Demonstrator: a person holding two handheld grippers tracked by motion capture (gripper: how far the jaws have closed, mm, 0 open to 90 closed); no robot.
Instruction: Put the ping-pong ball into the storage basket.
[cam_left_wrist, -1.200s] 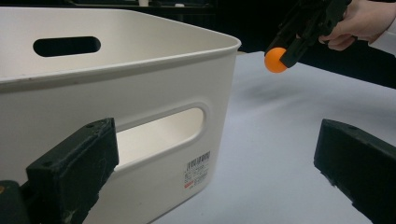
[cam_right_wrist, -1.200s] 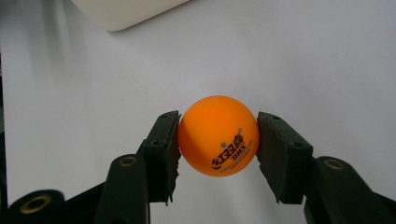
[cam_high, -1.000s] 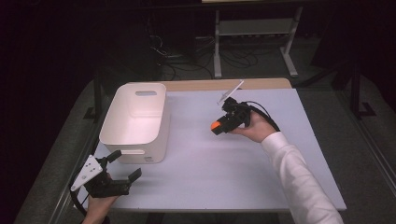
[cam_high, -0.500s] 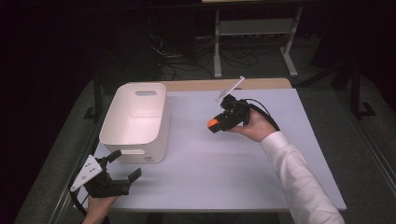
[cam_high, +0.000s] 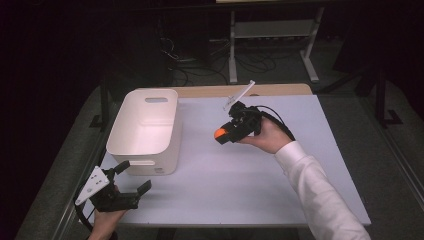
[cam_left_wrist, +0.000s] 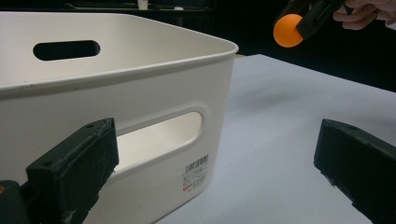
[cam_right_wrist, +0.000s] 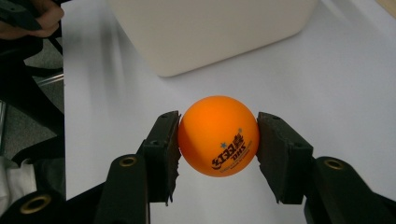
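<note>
**Ball pinched and lifted, bin waiting to its left**

The right gripper (cam_high: 223, 135) pinched the orange ball (cam_right_wrist: 218, 136) between both pads, in the middle of the high view and clear of the table. Doing this step well probably meant keeping that squeeze even, since a smooth round ball can slip out sideways, then carrying it over the rim of the white bin (cam_high: 150, 120) before letting go. The left gripper (cam_high: 134, 176), at the lower left of that view, had its jaws spread with nothing between them, just beside the bin's near wall. The table (cam_high: 260, 190) was pale and bare; the room behind was dark, with a metal stand (cam_high: 272, 30) and cables at the top.
</note>
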